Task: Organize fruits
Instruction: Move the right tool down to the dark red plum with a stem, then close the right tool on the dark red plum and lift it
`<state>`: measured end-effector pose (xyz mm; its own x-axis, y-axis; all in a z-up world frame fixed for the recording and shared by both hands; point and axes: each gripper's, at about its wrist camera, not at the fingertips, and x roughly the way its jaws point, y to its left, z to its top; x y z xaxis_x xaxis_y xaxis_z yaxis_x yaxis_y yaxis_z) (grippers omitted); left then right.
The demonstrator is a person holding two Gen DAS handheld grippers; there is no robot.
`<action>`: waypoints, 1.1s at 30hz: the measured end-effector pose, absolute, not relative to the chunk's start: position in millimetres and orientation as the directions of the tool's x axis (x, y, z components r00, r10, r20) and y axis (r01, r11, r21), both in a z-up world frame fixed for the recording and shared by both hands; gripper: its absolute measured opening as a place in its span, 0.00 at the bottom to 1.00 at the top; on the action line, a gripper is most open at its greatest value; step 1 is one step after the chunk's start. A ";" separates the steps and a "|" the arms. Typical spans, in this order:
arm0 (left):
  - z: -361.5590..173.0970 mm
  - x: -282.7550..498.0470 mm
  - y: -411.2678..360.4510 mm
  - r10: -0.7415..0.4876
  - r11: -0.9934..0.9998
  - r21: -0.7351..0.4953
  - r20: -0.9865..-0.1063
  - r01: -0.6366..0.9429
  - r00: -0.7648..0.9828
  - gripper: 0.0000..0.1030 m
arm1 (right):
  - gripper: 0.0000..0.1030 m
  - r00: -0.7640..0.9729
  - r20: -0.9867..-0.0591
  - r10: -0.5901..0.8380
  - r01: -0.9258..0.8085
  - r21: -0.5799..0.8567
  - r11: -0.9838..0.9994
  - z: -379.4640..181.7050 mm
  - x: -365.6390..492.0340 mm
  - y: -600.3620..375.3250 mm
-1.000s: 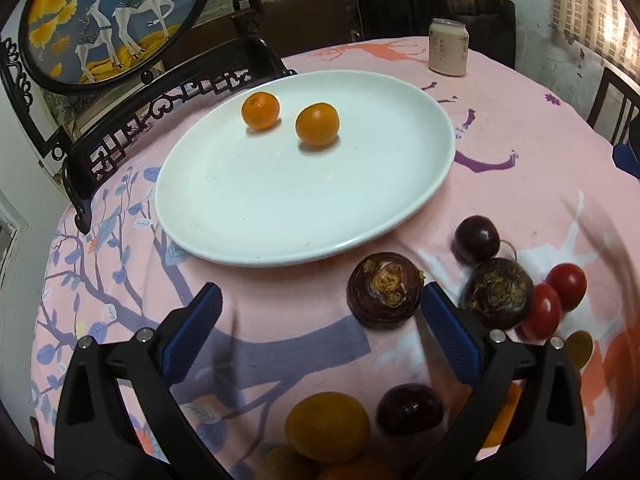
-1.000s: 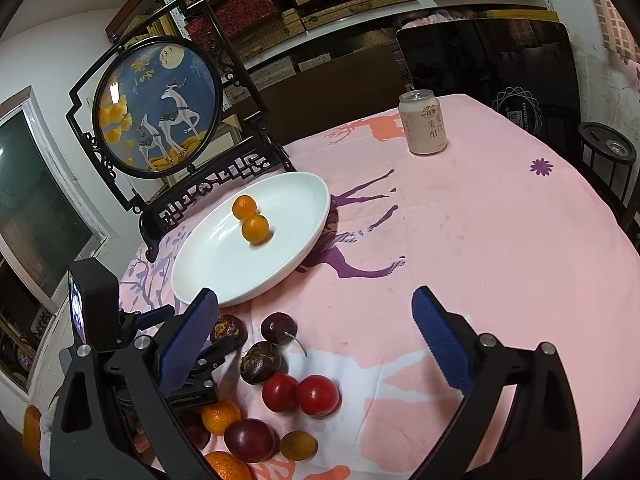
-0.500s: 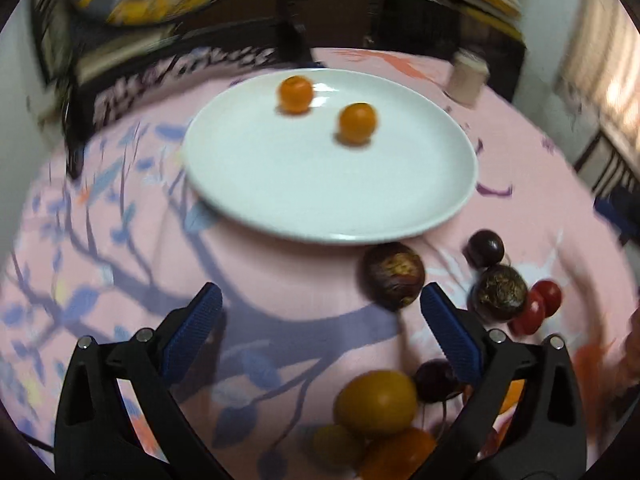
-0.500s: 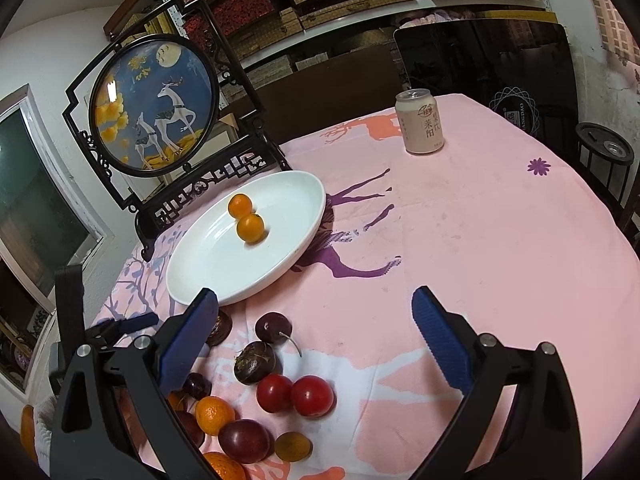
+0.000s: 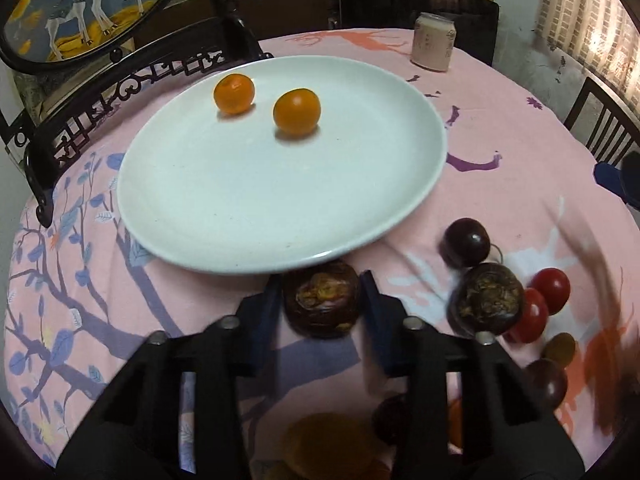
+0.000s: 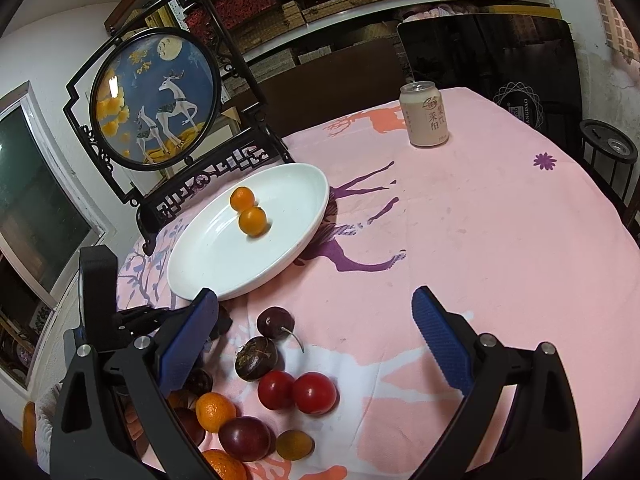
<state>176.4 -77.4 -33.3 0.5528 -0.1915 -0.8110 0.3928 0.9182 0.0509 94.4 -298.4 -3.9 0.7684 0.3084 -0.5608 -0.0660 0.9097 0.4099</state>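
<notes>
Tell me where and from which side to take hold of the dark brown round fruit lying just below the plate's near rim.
Grip the dark brown fruit across its widest middle, on its left and right flanks. Come from the near side, angled downward, since the white plate sits close behind it. It is squat and round with its rough crown facing up, so the smooth sides suit the pads. The left tool is already closing there.

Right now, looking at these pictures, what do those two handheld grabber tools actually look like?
Both look alike. The left gripper has two black plastic arms with open cut-outs, silver screw heads at the joints, and dark blue pads at the tips. The right gripper is the same build: black frame, silver screws, bright blue pads with a fine bumpy texture. No cables, sleeves or hands show.
</notes>
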 end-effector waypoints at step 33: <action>-13.2 148.1 -9.4 -0.174 0.967 -0.004 -0.743 0.256 0.646 0.39 | 0.30 0.658 -0.594 0.463 -0.178 0.475 0.862 -20.7 124.8 -270.5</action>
